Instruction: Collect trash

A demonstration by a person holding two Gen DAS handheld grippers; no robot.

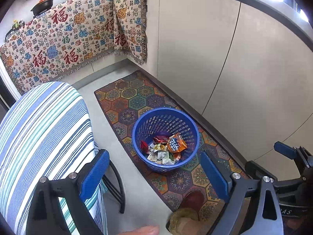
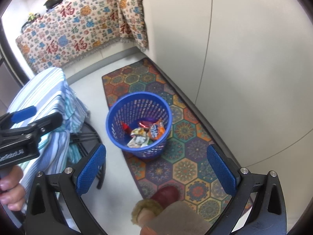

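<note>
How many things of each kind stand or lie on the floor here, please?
Blue basket: 1
Patterned mat: 1
Table with striped cloth: 1
Red slipper: 1
Total: 4

right hand-held gripper (image 2: 154,168) hangs wide open and empty above blue basket (image 2: 119,105) of wrappers (image 2: 145,134) on patterned mat (image 2: 187,148).

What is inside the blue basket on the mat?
The blue basket holds crumpled wrappers: an orange snack packet, a red one and pale ones. Anything beneath that pile, and the basket floor, is covered.
</note>
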